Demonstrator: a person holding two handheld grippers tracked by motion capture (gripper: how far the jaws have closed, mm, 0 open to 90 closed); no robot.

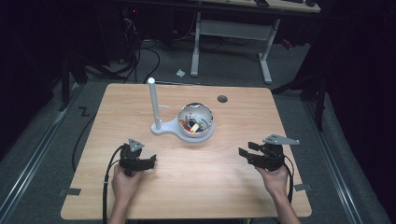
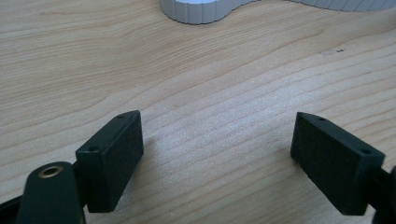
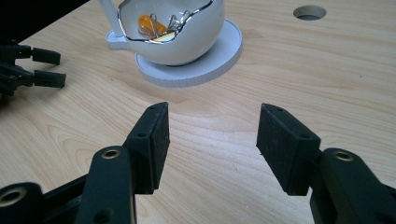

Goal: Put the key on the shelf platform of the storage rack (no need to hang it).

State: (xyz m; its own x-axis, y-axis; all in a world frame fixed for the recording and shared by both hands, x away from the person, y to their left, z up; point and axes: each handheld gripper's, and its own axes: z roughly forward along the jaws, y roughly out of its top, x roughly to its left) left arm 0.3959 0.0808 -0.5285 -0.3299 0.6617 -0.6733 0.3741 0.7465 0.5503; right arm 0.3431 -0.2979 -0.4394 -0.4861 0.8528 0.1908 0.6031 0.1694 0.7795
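**Nothing lifted yet: both tongs empty, the bowl untouched**

You have your left gripper (image 1: 150, 161) on the near left of the light wooden table (image 1: 233, 186) and your right gripper (image 1: 244, 154) on the near right; each is spread wide with nothing between its black pads, so both are released; in the left gripper view the jaws stand apart over bare wood, and in the right gripper view the jaws frame bare wood with the bowl beyond them.

The work in front of you seems to centre on the white round bowl with its jagged chrome-edged rim (image 1: 196, 122), which sits on the white moulded plastic base (image 1: 170, 130) at the middle of the table, just right of the white upright post (image 1: 153, 102) that rises from the same base; judging by how things lie, no piece has been taken out and no piece lies on the table, so I would say the job is at its very start and all of the picking is left to you.

Counted: two grippers; one bowl; one base; one post; one round cable hole (image 1: 222, 99) in the table, far and to the right of the bowl; inside the bowl a small heap of coloured bits (image 3: 154, 25), orange and yellow ones and what look like metal clips, too tangled and small to number.
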